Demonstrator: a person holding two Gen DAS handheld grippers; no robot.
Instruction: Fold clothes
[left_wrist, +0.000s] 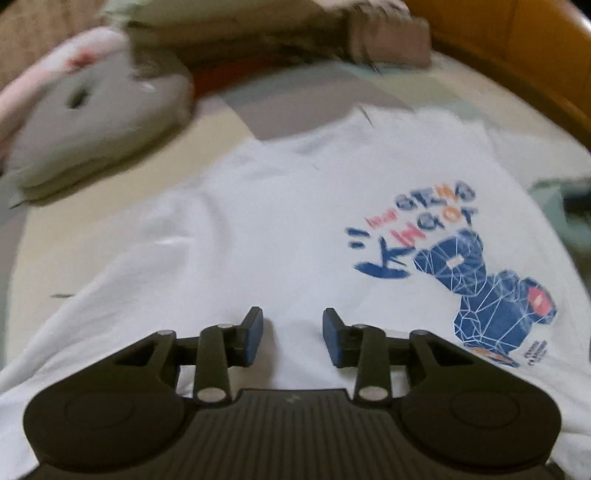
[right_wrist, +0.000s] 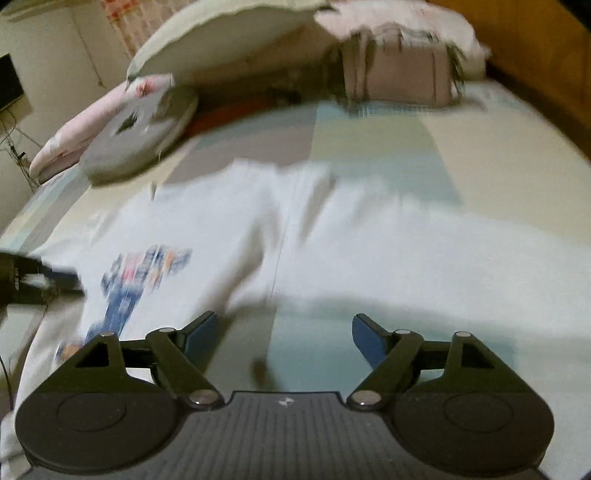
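Black linkage of the left gripper (left_wrist: 293, 338) hangs over the white T-shirt (left_wrist: 258, 229), jaws parted, nothing pinched; the right gripper (right_wrist: 284, 338) gapes wide over the bedsheet (right_wrist: 498, 147), empty too. Shirt lies spread on the bed, one sleeve (right_wrist: 424, 251) stretched out. Risk: a shallow pinch could slip and bunch the fabric. Print (left_wrist: 424, 236) reads roughly "KING OF"; rest blurred.

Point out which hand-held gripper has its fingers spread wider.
The right hand-held gripper: its fingers gape wide over bare bedsheet, while the left hand-held gripper shows a narrower gap above the white T-shirt.
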